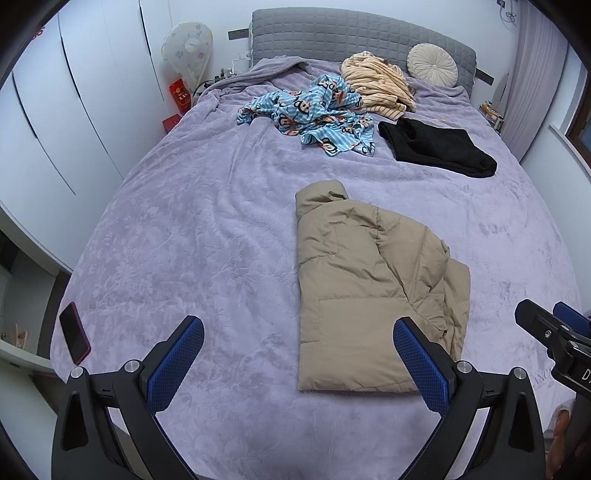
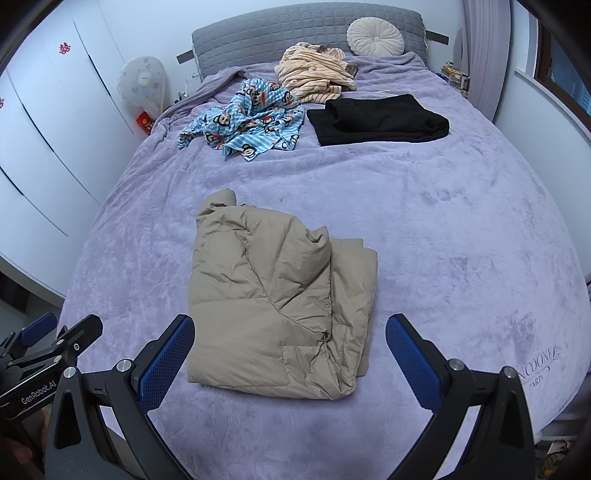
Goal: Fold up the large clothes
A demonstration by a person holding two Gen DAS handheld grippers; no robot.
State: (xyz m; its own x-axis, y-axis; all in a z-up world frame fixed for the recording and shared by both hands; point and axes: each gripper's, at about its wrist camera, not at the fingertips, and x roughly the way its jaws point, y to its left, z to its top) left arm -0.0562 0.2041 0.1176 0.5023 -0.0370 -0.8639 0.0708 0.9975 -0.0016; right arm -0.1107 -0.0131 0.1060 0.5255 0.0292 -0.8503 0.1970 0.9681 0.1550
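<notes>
The beige puffer jacket (image 2: pixel 277 302) lies folded lengthwise into a long panel on the lavender bedspread (image 2: pixel 461 240), its hem toward the foot of the bed and its collar toward the grey headboard (image 2: pixel 306 33), probably so the next fold can bring hem up to collar. The right gripper (image 2: pixel 290 360) hangs just short of the jacket's hem and the left gripper (image 1: pixel 299 360) just off its left edge, both spread wide and holding nothing. Beyond the collar, a black garment (image 2: pixel 380 118) looks already folded, while the blue cartoon-print piece (image 2: pixel 247 118) and the cream striped one (image 2: pixel 314 74) lie crumpled, seemingly waiting their turn.
</notes>
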